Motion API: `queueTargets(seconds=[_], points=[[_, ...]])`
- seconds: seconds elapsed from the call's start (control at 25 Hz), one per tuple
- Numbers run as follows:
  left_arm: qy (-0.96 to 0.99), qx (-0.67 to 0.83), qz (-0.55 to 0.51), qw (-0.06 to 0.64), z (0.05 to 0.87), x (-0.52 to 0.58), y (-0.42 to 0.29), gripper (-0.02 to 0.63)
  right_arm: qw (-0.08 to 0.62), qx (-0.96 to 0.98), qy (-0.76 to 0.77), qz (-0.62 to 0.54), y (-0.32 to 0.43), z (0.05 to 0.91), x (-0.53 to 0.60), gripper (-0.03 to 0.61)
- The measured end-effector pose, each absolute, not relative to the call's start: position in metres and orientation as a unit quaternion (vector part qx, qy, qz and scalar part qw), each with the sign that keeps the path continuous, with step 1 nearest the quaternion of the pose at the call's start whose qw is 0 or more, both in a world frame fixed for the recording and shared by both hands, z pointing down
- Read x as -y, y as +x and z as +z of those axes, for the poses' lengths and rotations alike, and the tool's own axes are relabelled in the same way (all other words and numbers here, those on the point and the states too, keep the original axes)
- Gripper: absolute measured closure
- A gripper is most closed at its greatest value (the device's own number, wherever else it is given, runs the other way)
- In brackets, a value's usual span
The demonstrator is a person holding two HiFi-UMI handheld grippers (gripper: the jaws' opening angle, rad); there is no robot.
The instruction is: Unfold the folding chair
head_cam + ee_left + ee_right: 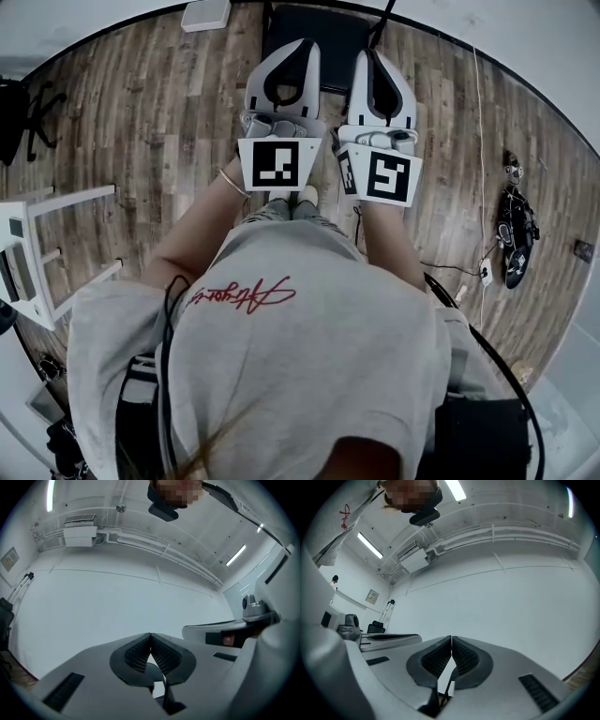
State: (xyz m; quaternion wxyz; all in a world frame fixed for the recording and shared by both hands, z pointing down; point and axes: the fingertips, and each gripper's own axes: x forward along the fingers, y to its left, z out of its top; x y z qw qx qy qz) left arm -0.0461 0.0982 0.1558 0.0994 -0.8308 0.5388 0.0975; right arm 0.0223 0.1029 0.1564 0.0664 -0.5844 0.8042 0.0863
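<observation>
Two grippers, both pinched shut and empty: left gripper [300,43] tight beside right gripper [369,52], aimed at a white wall [117,606]. Black chair [333,33] on the floor [150,122] just beyond. Shirt [309,356] script in red, unreadable.

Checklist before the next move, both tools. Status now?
1. Left tool empty: ok. The jaws are shut with nothing between them.
2. Right tool empty: ok. The jaws are shut with nothing between them.
3. Chair located: cannot tell. A dark object sits on the floor beyond the tools, largely hidden by them.
4. Tools aimed at it: not ok. Both gripper views face the white wall.
5. Standing room: ok. The cables and the white frame lie off to the sides.
</observation>
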Motion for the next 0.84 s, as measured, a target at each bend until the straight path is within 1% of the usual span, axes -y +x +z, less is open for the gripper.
queueTargets(seconds=[0.84], points=[[-0.83, -0.537, 0.094, 0.12, 0.1526, -0.1085, -0.0418, 0.598, 0.074, -0.807, -0.58, 0.09, 0.0189, 0.1531, -0.1056, 0.56]])
